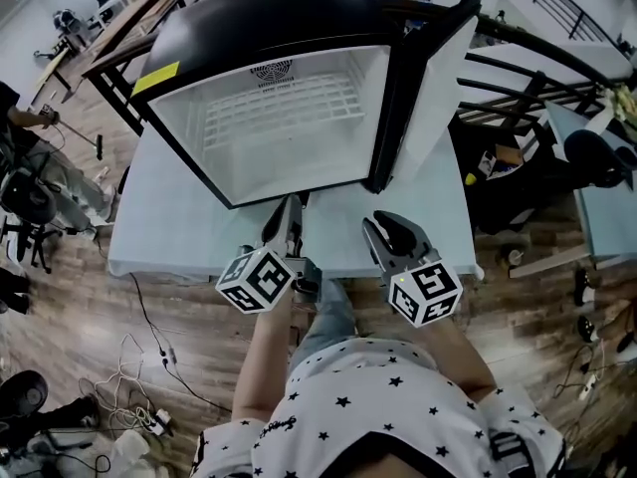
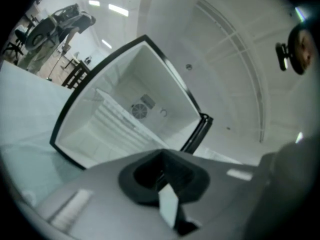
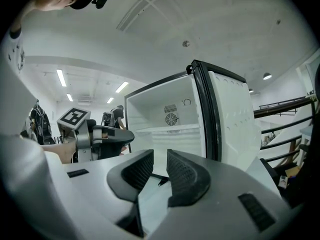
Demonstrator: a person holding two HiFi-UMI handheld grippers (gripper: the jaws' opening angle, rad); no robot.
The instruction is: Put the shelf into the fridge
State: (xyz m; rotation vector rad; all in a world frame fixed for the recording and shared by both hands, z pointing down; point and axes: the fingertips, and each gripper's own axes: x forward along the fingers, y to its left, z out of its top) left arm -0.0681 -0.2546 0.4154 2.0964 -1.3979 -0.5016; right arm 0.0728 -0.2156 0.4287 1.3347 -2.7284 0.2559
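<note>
Already inside the open fridge (image 1: 261, 30) on the table (image 1: 179, 239), the white wire shelf (image 1: 284, 108) sits level across its middle. Out front, the left gripper (image 1: 290, 205) is empty with jaws pressed together; the right gripper (image 1: 384, 229) is empty too, jaws slightly apart.

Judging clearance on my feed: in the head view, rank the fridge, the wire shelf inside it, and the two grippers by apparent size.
1. fridge
2. wire shelf
3. left gripper and right gripper: these look alike, so they are not ranked. Both sit nearer the camera, which inflates them.
</note>
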